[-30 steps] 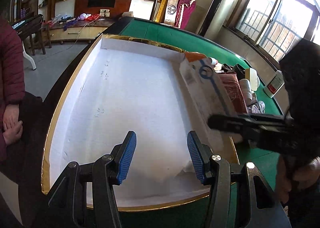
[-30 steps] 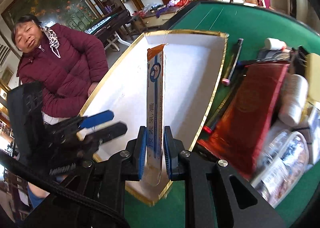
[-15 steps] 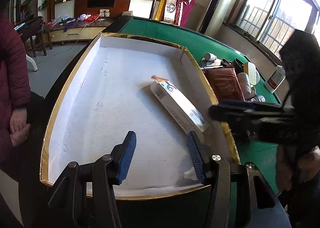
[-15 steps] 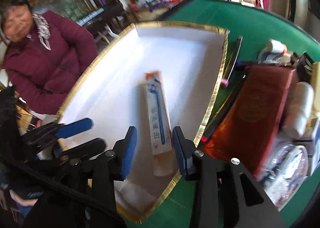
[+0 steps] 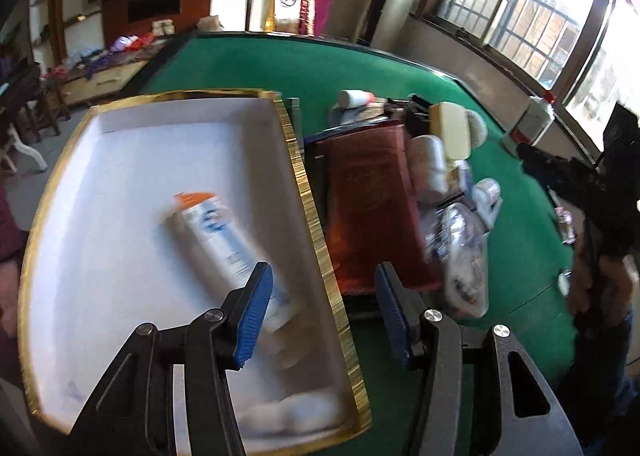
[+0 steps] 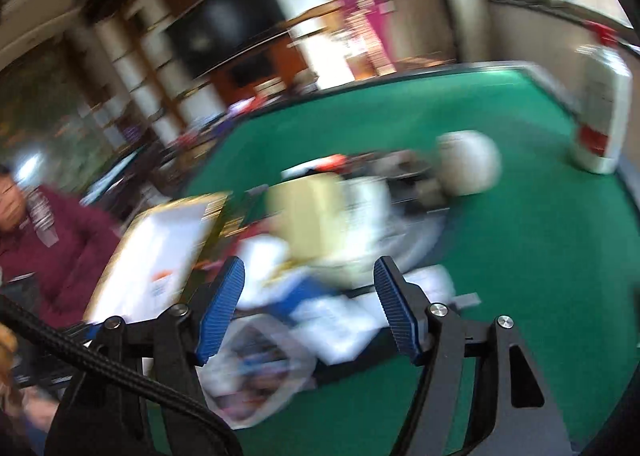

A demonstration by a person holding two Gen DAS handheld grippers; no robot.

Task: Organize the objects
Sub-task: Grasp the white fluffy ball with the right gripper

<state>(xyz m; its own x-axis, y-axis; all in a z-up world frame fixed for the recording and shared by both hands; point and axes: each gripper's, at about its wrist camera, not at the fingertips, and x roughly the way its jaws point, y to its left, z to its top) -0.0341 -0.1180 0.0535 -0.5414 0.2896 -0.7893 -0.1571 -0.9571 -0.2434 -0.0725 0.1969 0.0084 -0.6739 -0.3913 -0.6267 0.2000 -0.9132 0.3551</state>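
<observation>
White, gold-rimmed tray [image 5: 308,191] at our ten o'clock holds the toothpaste box [image 5: 224,244]. Left gripper [image 5: 324,312] half open, empty; right gripper [image 6: 308,312] opening, empty: we pick deliberately from the clutter pile [image 6: 340,223].

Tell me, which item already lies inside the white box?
The long toothpaste carton with the orange end; the red book and other items remain on the green table.

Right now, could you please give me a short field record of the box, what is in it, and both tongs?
box: white gold-rimmed box, on green table
contents: long carton, lying flat
waiting pile: red book and blurred packets, right of box
left tongs: open, empty, above box edge
right tongs: opening, empty, over pile
</observation>
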